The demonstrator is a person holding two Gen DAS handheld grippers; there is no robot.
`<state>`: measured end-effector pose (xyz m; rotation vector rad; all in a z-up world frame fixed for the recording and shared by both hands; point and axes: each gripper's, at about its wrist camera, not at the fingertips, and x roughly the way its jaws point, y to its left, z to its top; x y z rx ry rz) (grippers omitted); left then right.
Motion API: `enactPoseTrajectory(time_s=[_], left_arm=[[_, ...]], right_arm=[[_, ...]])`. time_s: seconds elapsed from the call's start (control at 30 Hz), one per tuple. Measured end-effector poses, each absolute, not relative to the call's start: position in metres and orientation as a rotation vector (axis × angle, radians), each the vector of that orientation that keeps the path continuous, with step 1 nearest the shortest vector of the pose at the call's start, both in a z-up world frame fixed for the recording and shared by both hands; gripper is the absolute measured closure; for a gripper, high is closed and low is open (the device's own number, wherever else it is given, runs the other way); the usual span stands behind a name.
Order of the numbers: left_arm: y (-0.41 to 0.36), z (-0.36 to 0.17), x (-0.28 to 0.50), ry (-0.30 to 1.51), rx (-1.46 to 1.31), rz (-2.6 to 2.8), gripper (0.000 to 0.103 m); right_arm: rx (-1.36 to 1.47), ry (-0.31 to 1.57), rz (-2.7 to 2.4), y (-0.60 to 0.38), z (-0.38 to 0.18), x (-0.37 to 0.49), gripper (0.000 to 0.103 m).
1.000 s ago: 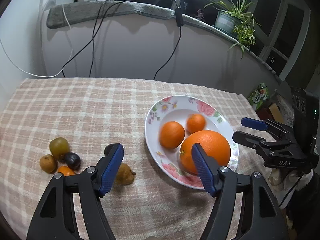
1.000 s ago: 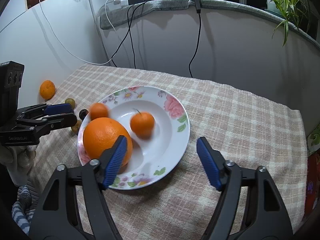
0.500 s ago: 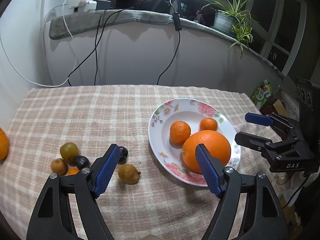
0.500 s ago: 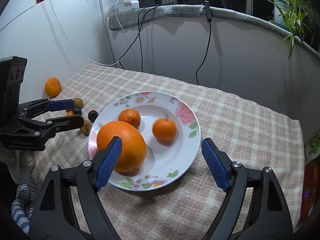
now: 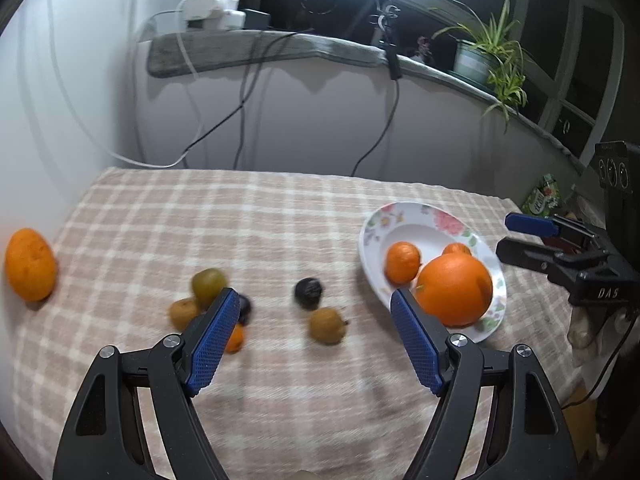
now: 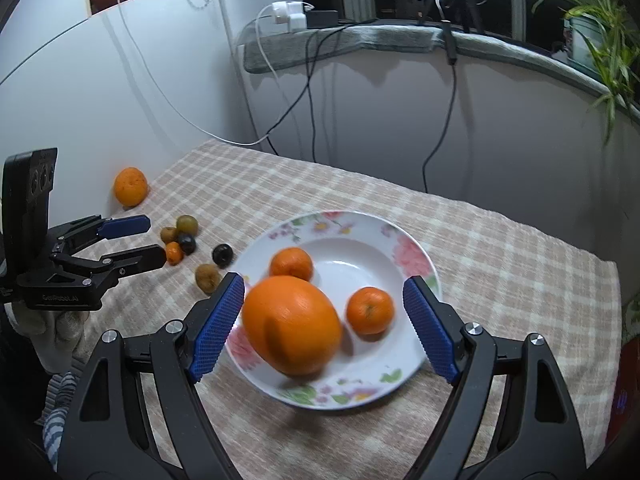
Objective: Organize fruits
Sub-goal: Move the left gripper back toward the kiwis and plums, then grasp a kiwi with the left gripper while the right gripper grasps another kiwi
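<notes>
A flowered white plate (image 6: 412, 256) (image 5: 400, 220) holds a big orange (image 6: 292, 324) (image 5: 454, 290) and two small mandarins (image 6: 370, 310) (image 6: 291, 264). My right gripper (image 6: 324, 324) is open and empty above the plate's near side. My left gripper (image 5: 314, 340) is open and empty above loose small fruits: a brown one (image 5: 327, 325), a dark one (image 5: 308, 292), a green one (image 5: 208, 282) and others partly hidden behind its left finger. A lone orange (image 5: 30, 264) (image 6: 130, 186) lies at the table's far left.
The table has a checked cloth (image 5: 240, 216). A wall with hanging cables (image 5: 248, 92) stands behind it. A ledge holds chargers (image 5: 212, 6) and a potted plant (image 5: 480, 56). The table's right edge drops off near a green packet (image 5: 542, 200).
My left gripper has swung left, from the plate toward the loose small fruits; the lone orange has come into view. My right gripper has drawn back and up from the plate a little.
</notes>
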<state>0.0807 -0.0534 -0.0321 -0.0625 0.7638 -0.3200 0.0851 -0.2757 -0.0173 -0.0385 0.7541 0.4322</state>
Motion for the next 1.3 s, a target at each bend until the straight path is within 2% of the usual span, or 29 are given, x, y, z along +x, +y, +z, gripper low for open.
enactPoseTrajectory(time_s=[0.43, 0.87, 0.93, 1.1, 1.23, 1.3], left_arm=[[-0.005, -0.047, 0.066, 0.785, -0.107, -0.241, 0.027], [0.032, -0.067, 0.087, 0.837, -0.193, -0.229, 0.054], [0.035, -0.071, 0.091, 0.85, -0.197, -0.235, 0.058], [0.036, -0.077, 0.1, 0.875, -0.181, -0.251, 0.065], [0.037, -0.081, 0.109, 0.892, -0.185, -0.263, 0.065], [0.038, -0.082, 0.112, 0.897, -0.187, -0.266, 0.066]], right_arm=[[-0.064, 0.766, 0.57, -0.219, -0.011, 0.101, 0.019], [-0.036, 0.856, 0.709, -0.146, -0.013, 0.133, 0.019], [-0.021, 0.885, 0.727, -0.137, -0.017, 0.139, 0.022], [0.005, 0.979, 0.752, -0.111, -0.031, 0.156, 0.038], [0.024, 1.046, 0.747, -0.096, -0.045, 0.169, 0.041], [0.032, 1.076, 0.739, -0.091, -0.052, 0.176, 0.049]])
